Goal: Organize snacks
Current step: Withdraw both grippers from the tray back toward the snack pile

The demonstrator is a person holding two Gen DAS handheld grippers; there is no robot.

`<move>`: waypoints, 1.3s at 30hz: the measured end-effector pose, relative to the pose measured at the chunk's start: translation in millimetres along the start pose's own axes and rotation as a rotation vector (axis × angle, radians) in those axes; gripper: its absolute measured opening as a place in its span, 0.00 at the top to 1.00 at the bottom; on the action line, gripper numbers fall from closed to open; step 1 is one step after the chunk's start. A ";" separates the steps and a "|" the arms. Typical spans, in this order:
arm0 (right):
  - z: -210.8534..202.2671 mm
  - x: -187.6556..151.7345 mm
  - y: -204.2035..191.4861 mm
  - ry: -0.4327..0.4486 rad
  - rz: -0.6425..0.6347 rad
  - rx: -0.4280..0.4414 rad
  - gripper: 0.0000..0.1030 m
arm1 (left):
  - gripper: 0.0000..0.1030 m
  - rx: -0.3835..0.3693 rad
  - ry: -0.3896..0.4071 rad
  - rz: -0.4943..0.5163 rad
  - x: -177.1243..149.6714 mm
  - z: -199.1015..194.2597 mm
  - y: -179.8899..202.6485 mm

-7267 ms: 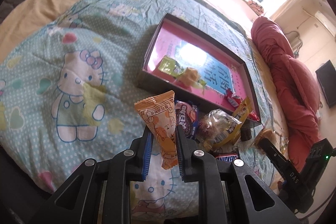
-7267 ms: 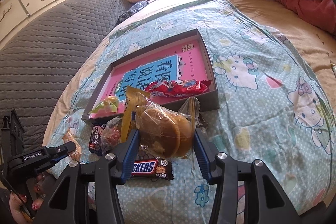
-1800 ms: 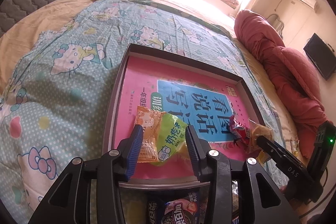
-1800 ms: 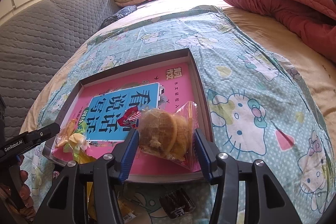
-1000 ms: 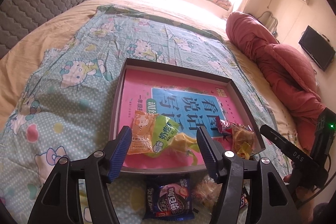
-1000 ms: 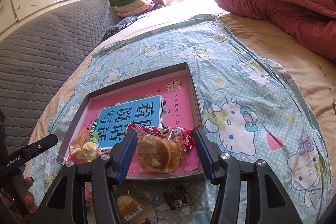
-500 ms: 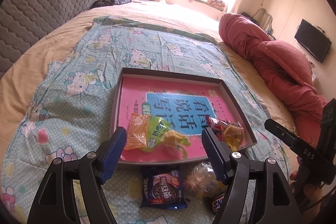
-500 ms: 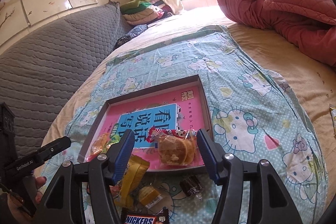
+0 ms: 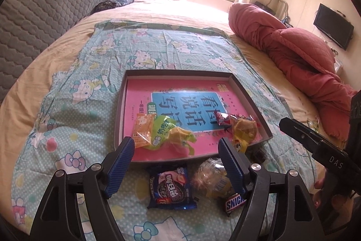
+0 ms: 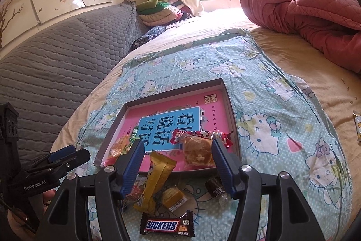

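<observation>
A dark shallow box [image 9: 120, 105] [image 10: 229, 103] with a pink and blue book cover inside lies on the bed. In it lie an orange packet [image 9: 142, 131], a green packet [image 9: 167, 132], a red wrapper [image 10: 198, 134] and a bagged cookie [image 10: 197, 151]. Outside its near edge lie an Oreo pack [image 9: 171, 188], a Snickers bar [image 10: 167, 226], a gold packet [image 10: 158, 177] and small wrapped sweets. My left gripper [image 9: 177, 150] is open and empty above the near edge. My right gripper [image 10: 177, 151] is open and empty above the loose snacks.
The box sits on a Hello Kitty blanket [image 9: 90, 92] over a beige sheet. A red quilt [image 10: 304, 15] lies at the right, a grey padded headboard [image 10: 56, 55] at the left. A stray packet [image 10: 357, 125] lies at the far right.
Both grippers let go of their snacks in the box, the orange packet and the bagged cookie. They opened wide and pulled back and up toward the near side.
</observation>
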State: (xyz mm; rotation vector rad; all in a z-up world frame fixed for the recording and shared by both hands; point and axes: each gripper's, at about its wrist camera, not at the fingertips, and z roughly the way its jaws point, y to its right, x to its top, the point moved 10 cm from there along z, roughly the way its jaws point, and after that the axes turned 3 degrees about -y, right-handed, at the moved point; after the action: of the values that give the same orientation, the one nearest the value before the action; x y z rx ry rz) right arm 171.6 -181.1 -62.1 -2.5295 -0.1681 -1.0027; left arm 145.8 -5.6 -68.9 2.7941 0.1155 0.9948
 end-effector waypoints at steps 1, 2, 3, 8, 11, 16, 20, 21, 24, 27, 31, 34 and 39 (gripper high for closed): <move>-0.5 -0.6 -1.0 0.000 0.000 0.002 0.41 | 0.24 -0.001 -0.006 0.000 -2.0 -0.1 0.0; -1.4 -1.0 -2.6 0.000 0.000 0.005 0.41 | 0.24 -0.001 -0.013 -0.005 -4.4 -0.4 -0.8; -3.2 -1.1 -4.5 0.004 -0.001 0.009 0.41 | 0.24 -0.003 -0.019 -0.008 -6.8 -0.6 -1.1; -10.6 -0.7 -12.4 0.019 -0.016 0.019 0.40 | 0.24 -0.014 -0.042 -0.007 -18.1 -2.2 0.2; -11.2 -2.0 -13.2 0.012 -0.010 0.024 0.40 | 0.24 -0.024 -0.056 0.001 -24.4 -2.4 3.6; -15.0 -4.3 -15.3 0.012 -0.013 0.032 0.40 | 0.24 -0.046 -0.087 0.016 -34.8 -2.3 11.1; -16.5 -9.9 -17.8 -0.002 -0.018 0.042 0.40 | 0.24 -0.051 -0.104 0.026 -41.3 -2.1 14.3; -17.0 -11.3 -18.2 -0.005 -0.017 0.044 0.40 | 0.24 -0.053 -0.108 0.027 -43.1 -2.2 15.0; -19.9 -14.7 -19.5 -0.007 -0.014 0.049 0.40 | 0.24 -0.058 -0.121 0.032 -48.0 -1.9 18.2; -21.5 -18.5 -21.9 -0.014 -0.017 0.053 0.40 | 0.24 -0.068 -0.147 0.027 -56.6 0.7 21.5; -21.4 -25.2 -24.1 -0.031 -0.016 0.062 0.40 | 0.24 -0.075 -0.178 0.034 -67.2 5.5 26.5; -21.4 -30.7 -25.3 -0.045 -0.012 0.068 0.40 | 0.24 -0.083 -0.187 0.043 -71.3 6.0 31.3; -21.4 -38.5 -27.9 -0.065 -0.007 0.078 0.40 | 0.24 -0.100 -0.197 0.055 -73.3 6.9 35.9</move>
State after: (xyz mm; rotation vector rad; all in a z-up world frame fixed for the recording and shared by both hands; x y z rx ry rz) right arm 122.7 -163.2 -64.9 -2.4936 -0.2305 -0.8998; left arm 93.9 -51.4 -112.8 2.7975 -0.0363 0.7099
